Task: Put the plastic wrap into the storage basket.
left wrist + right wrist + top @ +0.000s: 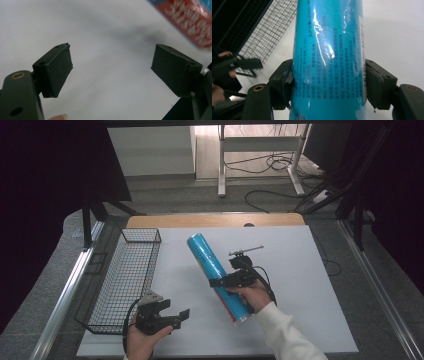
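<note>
Tube [216, 276], blue and glossy with a red band near its low end, lay slantwise across the middle of the white table [300, 285], its far end pointing up and left, its near end toward the person. The right gripper [227, 281] was on it at roughly the lower third; in the right gripper view both pads [375, 83] pressed against the tube's [329, 57] sides, so the jaws were closed on it and holding. Whether it was already off the surface or only clamped, I could not tell. The left gripper [176, 317] hovered near the table's front edge, just right of the wire basket [125, 280], its jaws spread wide with nothing between them; its own view gave bare table between the pads [58, 70] and a corner of the tube's red band [192, 22] at upper right. A small clamp-like tool [246, 251] lay just beyond the right gripper, apart from the tube. Judged: the grasp looked made and the lift or carry was the step in hand, likely toward the basket at left. The next move would call for keeping the long tube level, since the grip sat off its middle and the far end could droop or swing; the left gripper was free to steady that end.
</note>
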Demonstrator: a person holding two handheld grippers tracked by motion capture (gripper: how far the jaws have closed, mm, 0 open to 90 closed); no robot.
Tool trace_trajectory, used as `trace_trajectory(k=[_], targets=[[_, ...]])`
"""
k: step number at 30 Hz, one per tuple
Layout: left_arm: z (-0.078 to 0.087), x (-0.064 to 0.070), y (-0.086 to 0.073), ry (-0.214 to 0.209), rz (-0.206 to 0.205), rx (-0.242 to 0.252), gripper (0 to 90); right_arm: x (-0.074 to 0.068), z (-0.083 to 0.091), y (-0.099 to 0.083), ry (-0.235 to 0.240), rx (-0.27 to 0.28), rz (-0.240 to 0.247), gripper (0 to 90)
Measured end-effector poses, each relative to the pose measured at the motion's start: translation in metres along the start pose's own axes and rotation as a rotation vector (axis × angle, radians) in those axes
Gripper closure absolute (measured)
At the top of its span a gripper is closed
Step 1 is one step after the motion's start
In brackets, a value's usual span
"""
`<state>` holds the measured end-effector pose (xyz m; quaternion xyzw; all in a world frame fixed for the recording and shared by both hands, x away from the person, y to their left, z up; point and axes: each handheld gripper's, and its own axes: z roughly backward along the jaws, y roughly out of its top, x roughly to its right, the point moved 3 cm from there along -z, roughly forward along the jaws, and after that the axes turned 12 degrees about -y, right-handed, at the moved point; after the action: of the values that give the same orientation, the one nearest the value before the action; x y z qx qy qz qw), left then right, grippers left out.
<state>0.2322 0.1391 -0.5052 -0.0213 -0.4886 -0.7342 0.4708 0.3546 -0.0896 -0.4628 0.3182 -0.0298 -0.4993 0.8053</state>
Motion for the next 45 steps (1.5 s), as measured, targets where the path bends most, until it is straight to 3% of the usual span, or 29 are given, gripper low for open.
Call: trace_trajectory(k=[5,9,11,12,13,14,15,16,17,18,19,20,21,26,31,33,37,38,43,45], targets=[[-0.006,0.006,0.009,-0.037,0.039,0.04,16.2,0.005,0.005,-0.017,-0.006,0.029,0.016,31.8],[-0.019,0.013,0.03,-0.121,0.119,0.056,15.9,0.01,0.006,-0.027,-0.011,0.049,0.016,31.8],[-0.023,0.013,0.037,-0.137,0.136,0.063,15.2,0.012,0.006,-0.03,-0.016,0.059,0.024,31.9],[-0.027,0.011,0.046,-0.162,0.172,0.073,15.0,0.013,0.007,-0.031,-0.018,0.061,0.028,31.8],[-0.027,0.011,0.046,-0.162,0.172,0.073,14.8,0.013,0.007,-0.031,-0.018,0.061,0.028,31.8],[-0.033,0.009,0.056,-0.199,0.209,0.086,14.9,0.015,0.008,-0.032,-0.012,0.069,0.026,31.9],[-0.033,0.009,0.056,-0.199,0.209,0.086,15.7,0.015,0.008,-0.033,-0.013,0.074,0.027,31.9],[-0.04,0.006,0.064,-0.242,0.249,0.089,16.1,0.015,0.008,-0.033,-0.018,0.077,0.03,31.9],[-0.04,0.006,0.064,-0.242,0.249,0.089,16.1,0.015,0.008,-0.033,-0.018,0.077,0.03,31.9],[-0.049,0.003,0.071,-0.285,0.288,0.086,16.1,0.014,0.009,-0.034,-0.022,0.08,0.032,31.9],[-0.049,0.003,0.071,-0.285,0.288,0.086,16.1,0.014,0.009,-0.034,-0.024,0.083,0.032,31.9],[-0.057,0.0,0.076,-0.301,0.321,0.082,16.1,0.013,0.009,-0.035,-0.022,0.085,0.034,31.9],[-0.057,0.0,0.076,-0.301,0.321,0.082,15.9,0.013,0.009,-0.035,-0.022,0.085,0.034,31.9],[-0.077,-0.006,0.084,-0.355,0.4,0.085,14.0,0.006,0.008,-0.037,-0.035,0.096,0.058,31.9],[-0.085,-0.006,0.086,-0.376,0.426,0.078,14.4,0.0,0.005,-0.038,-0.042,0.101,0.07,31.9],[-0.091,-0.003,0.086,-0.373,0.415,0.05,15.5,-0.005,0.003,-0.039,-0.05,0.106,0.085,31.9],[-0.092,-0.003,0.087,-0.343,0.411,0.055,21.1,-0.01,0.003,-0.04,-0.072,0.123,0.098,31.9],[-0.093,-0.005,0.087,-0.365,0.438,0.058,22.2,-0.011,0.003,-0.04,-0.083,0.129,0.101,31.9],[-0.095,-0.006,0.089,-0.356,0.467,0.054,23.8,-0.014,0.001,-0.039,-0.109,0.14,0.096,31.9],[-0.096,-0.006,0.09,-0.349,0.476,0.044,24.0,-0.019,-0.001,-0.039,-0.141,0.157,0.125,31.9]])
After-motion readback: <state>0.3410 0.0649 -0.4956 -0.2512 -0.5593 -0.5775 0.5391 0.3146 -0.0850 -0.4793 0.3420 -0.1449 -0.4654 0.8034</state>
